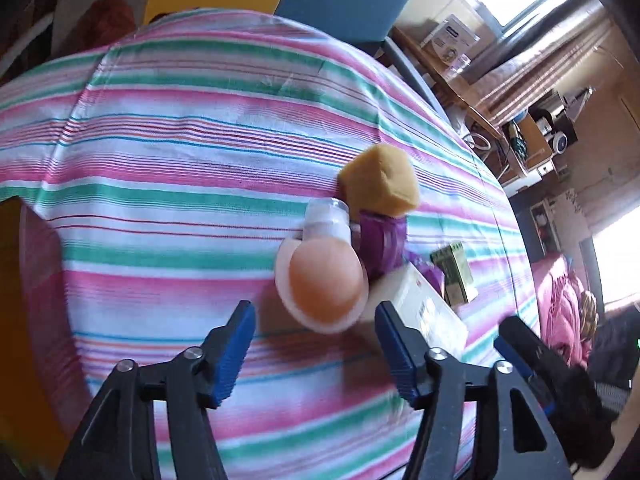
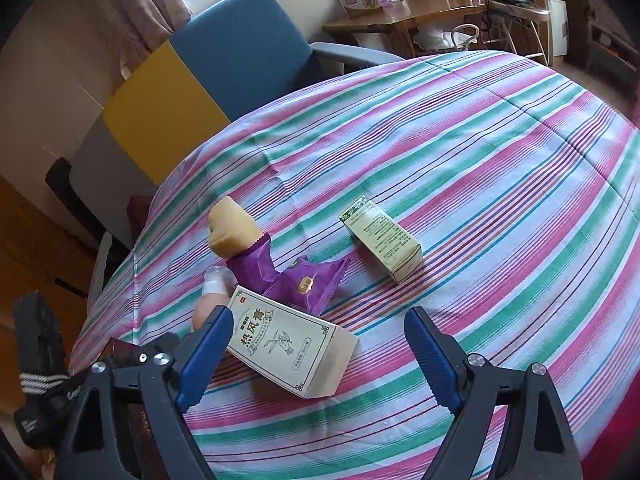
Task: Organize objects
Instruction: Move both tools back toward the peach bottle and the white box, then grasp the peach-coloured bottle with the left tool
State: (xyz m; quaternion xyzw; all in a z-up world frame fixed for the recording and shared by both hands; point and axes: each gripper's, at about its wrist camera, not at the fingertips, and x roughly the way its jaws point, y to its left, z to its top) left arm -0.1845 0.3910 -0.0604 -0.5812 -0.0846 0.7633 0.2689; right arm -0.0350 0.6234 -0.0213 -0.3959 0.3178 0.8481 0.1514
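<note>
The desk (image 2: 500,152) is covered by a striped cloth in pink, green and white, and the things on it gather around one landmark, the cream box with dark lettering (image 2: 288,350).

In the right wrist view the cream box lies flat, its near-left corner hidden behind the left blue pad of the right claw (image 2: 318,346). That claw is spread wide with nothing pressed between its pads. Just behind the box lies a purple wrapper (image 2: 296,280) with a tan spongy piece (image 2: 230,228) sticking out of its far end. To the left of the box a small clear bottle with a peach-coloured bottom (image 2: 210,290) is mostly hidden by the box and the pad. Well to the right and behind the box lies a green box (image 2: 380,238), apart from the rest.

In the left wrist view the bottle (image 1: 324,276) is blurred, lying with its round base toward the camera, just beyond the left claw (image 1: 316,322). This claw is also spread, gripping nothing. The cream box (image 1: 424,308) is smeared here and partly cut off by the right pad.
</note>
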